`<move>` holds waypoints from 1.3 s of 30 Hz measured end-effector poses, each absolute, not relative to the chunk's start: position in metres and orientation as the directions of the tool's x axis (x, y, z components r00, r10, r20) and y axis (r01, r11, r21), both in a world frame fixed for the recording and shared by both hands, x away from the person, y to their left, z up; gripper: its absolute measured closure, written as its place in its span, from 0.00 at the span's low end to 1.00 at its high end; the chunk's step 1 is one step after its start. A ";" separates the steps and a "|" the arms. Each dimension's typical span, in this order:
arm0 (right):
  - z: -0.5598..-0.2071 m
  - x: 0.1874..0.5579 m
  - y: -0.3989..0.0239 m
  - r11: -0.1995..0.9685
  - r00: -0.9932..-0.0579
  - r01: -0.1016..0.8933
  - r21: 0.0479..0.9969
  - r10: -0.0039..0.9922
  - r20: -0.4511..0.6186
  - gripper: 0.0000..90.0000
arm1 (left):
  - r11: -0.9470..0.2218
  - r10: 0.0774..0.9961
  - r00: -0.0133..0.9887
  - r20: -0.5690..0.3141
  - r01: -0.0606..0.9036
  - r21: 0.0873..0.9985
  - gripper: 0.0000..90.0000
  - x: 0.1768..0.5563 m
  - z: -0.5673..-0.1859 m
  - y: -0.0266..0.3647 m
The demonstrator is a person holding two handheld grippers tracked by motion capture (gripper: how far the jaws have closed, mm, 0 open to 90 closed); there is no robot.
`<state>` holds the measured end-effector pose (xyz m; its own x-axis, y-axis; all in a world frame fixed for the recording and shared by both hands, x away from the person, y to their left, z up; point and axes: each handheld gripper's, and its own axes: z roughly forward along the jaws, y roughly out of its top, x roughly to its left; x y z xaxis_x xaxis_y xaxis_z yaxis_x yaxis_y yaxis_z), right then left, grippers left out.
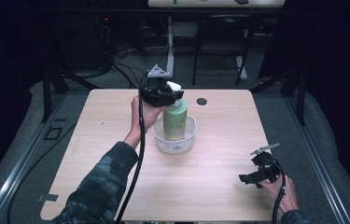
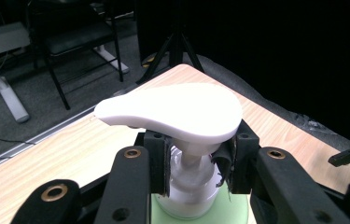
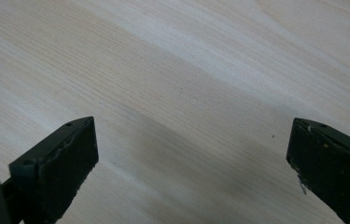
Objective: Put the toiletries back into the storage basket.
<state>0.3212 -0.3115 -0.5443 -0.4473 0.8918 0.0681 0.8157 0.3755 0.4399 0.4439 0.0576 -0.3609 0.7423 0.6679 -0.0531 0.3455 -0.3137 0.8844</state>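
The left gripper has its fingers clamped on the neck of the bottle, just under the white pump head, likely because the neck is the one narrow part they can span and holding there keeps the bottle upright. The bottle stands inside the basket, its base down in the bowl, so the grip from above suits lowering or lifting it past the rim. The right gripper, well off from the basket near the bench edge, idles with fingers spread wide and empty.
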 end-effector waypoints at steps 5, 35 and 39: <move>-0.545 0.321 -0.310 0.385 -0.454 0.813 0.437 0.889 0.061 0.02 | -0.308 0.672 0.737 -0.064 0.357 0.882 0.75 0.446 -0.369 0.059; -0.544 0.321 -0.311 0.381 -0.450 0.815 0.437 0.891 0.062 0.02 | -0.305 0.667 0.742 -0.061 0.347 0.887 0.75 0.439 -0.394 0.065; -0.544 0.321 -0.311 0.380 -0.448 0.814 0.439 0.892 0.061 0.02 | -0.298 0.665 0.743 -0.074 0.355 0.886 0.75 0.435 -0.395 0.069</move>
